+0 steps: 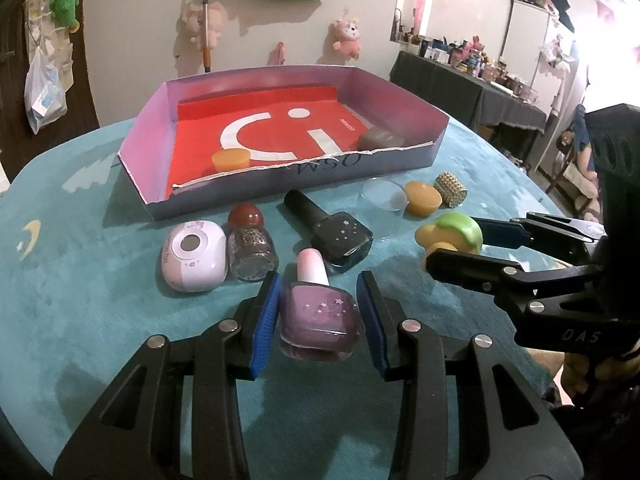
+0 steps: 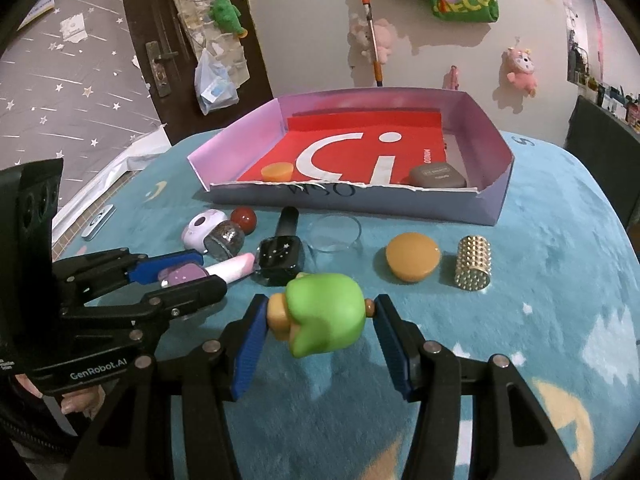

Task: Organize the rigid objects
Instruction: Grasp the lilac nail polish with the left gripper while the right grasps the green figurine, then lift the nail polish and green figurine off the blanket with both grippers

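My left gripper [image 1: 318,298] stands around a purple nail polish bottle [image 1: 318,316] with a pink cap, pads close to its sides with small gaps; the bottle lies on the teal cloth. My right gripper [image 2: 318,316] has its pads against the ends of a green and tan toy figure [image 2: 324,316], which also shows in the left wrist view [image 1: 452,234]. The open purple box [image 1: 420,156] with a red sheet holds an orange cap [image 1: 231,159] and a grey case [image 1: 380,139].
On the cloth before the box lie a black nail polish bottle [image 1: 340,236], a glitter jar [image 1: 252,254], a red ball [image 1: 246,216], a white round device [image 1: 192,254], a clear dish [image 1: 384,196], an orange cap [image 1: 423,198] and a studded cylinder [image 1: 451,189].
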